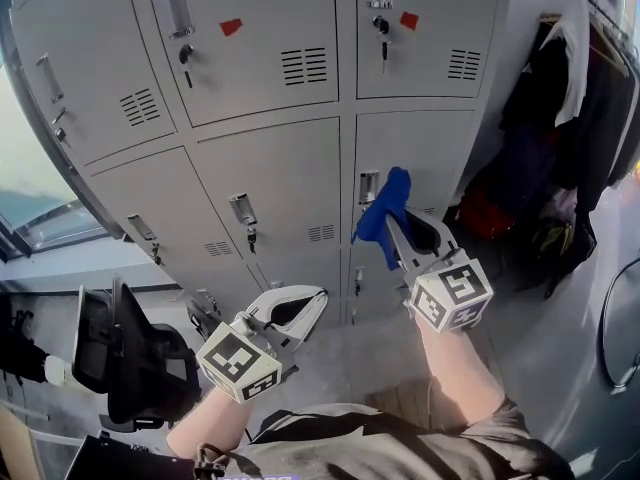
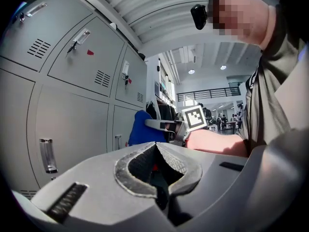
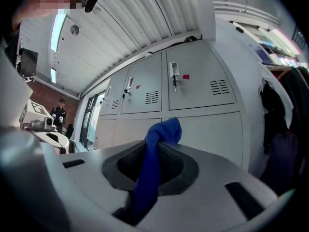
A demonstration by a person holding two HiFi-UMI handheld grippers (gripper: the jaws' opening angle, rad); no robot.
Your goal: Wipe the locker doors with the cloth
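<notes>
- The right gripper [image 1: 392,224] is reaching up towards the grey lockers [image 1: 270,173], its marker cube [image 1: 452,294] facing the head camera.
- Its jaws are clamping a blue cloth [image 1: 384,208]; in the right gripper view the cloth [image 3: 155,168] is running down between the ribbed pads, with a bunched end [image 3: 164,128] sticking up past the tips, and the jaws are standing only as far apart as the fabric is thick.
- The cloth is hanging in front of the middle-row door of the right-hand column [image 1: 430,153], just beside that door's handle [image 1: 368,186]; whether it is touching the metal is not clear.
- The left gripper [image 1: 316,300] is hovering lower and to the left, near the bottom-row doors, well apart from the cloth.
- In the left gripper view its tips [image 2: 155,145] are meeting, with nothing sitting between the pads.
- That same view is looking along the locker fronts at the right gripper's cube [image 2: 194,117] and the cloth [image 2: 142,133] beside the door.
- Red stickers [image 1: 231,26] are showing on the top-row doors, and keys [image 1: 186,63] are hanging in the locks.
- Dark coats [image 1: 565,98] are hanging to the right of the lockers, and a black office chair [image 1: 130,358] is standing at lower left.
</notes>
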